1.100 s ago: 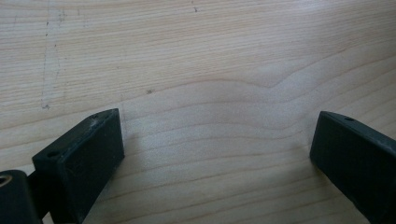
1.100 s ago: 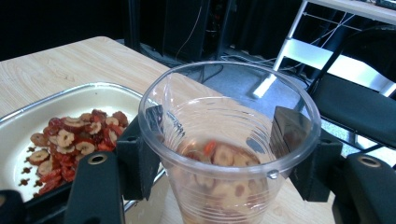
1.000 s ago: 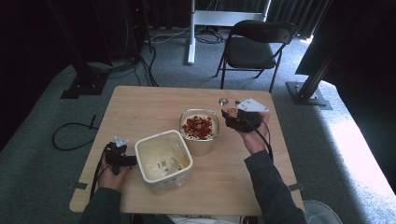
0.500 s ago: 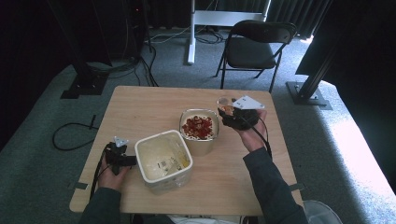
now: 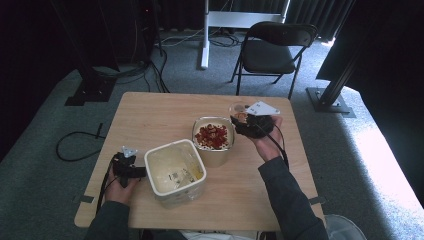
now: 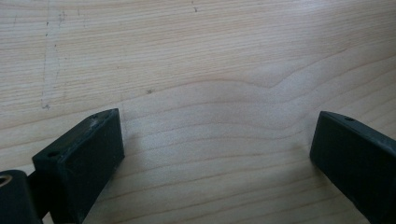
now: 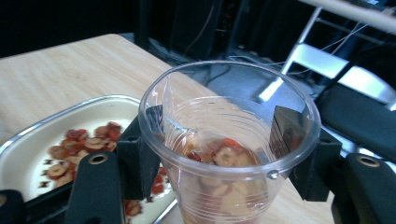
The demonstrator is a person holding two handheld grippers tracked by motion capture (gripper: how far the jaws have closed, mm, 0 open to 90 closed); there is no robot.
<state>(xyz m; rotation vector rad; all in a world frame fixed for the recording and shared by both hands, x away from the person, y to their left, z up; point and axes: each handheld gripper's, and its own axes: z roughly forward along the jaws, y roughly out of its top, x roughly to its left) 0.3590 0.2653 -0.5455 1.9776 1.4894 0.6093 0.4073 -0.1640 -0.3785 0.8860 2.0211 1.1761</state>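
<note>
— Clear plastic, this is the cup (image 7: 229, 154) in the right gripper (image 7: 219, 140), yes?

— Yes. It is a transparent cup, and the two black jaws press on its wall from both sides, so the gripper is clenched on it. Inside I see some slices of dried red fruit at the bottom.

— Where is the cup on the table?

— In the high view it is held above the far right part of the wooden table (image 5: 150, 115), just beside the metal container (image 5: 214, 140) that has the same red slices in it. The right gripper (image 5: 248, 123) is at the right edge of that container. The cup stands almost upright.

— And the left gripper (image 6: 215, 158)?

— Its jaws are wide apart, with nothing between them, only the bare wood below. In the high view the left gripper (image 5: 131, 169) rests near the front left of the table, just beside the big white tub (image 5: 175, 170). If it touches the tub, I cannot tell.

— What is in the tub?

— It looks nearly empty, with a little yellow at one side.
</note>
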